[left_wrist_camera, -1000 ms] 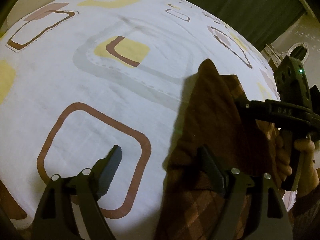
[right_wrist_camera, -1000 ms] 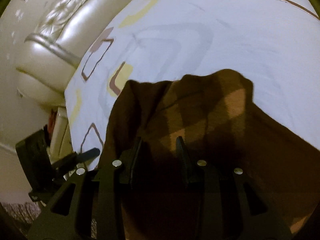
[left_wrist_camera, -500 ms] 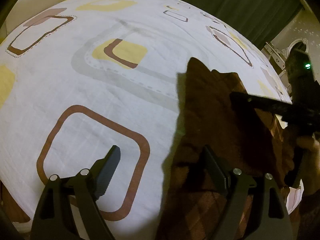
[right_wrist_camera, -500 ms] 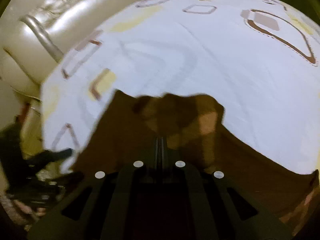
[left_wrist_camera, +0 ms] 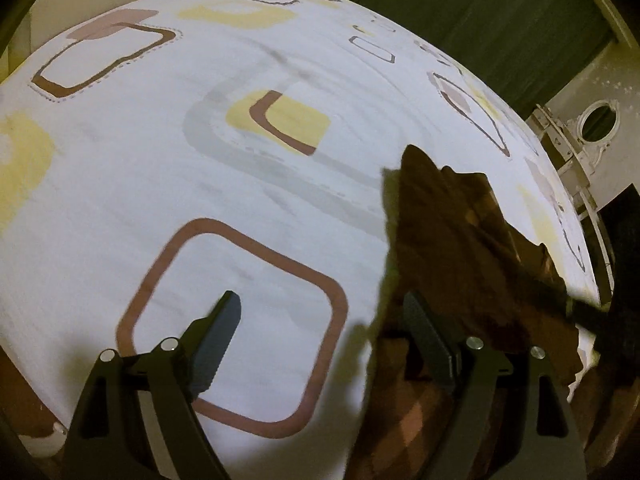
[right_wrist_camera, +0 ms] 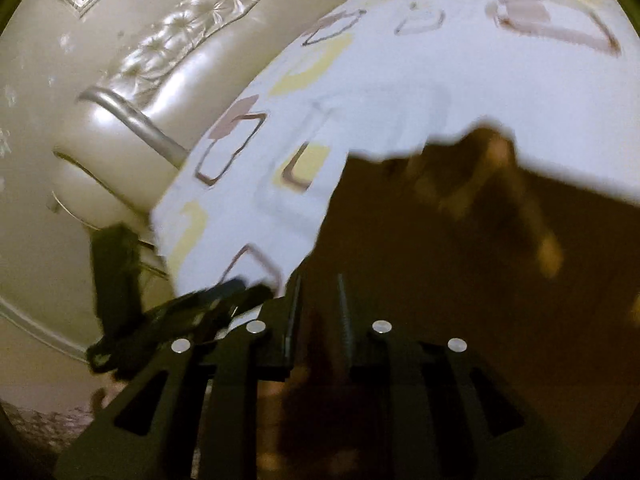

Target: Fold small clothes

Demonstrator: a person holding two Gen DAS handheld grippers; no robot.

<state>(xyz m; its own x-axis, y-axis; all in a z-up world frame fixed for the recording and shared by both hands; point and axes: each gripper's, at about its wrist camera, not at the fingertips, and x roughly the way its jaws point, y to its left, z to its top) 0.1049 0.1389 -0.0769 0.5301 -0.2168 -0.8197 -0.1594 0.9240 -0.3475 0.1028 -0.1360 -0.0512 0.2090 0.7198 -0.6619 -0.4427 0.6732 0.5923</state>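
Opening right gripper (right_wrist_camera: 318, 304) over dark brown checked cloth garment (left_wrist_camera: 452, 248) on patterned white bedsheet (left_wrist_camera: 160, 168), left gripper (left_wrist_camera: 324, 332) spread wide

my jaws: left gripper (left_wrist_camera: 320, 336) wide apart, nothing between
garment (left_wrist_camera: 460, 248): brown, bunched near bedsheet (left_wrist_camera: 160, 168) right edge

A dark brown checked garment (left_wrist_camera: 448, 240) lies rumpled on the patterned bedsheet (left_wrist_camera: 200, 184); its kind seems unclear.
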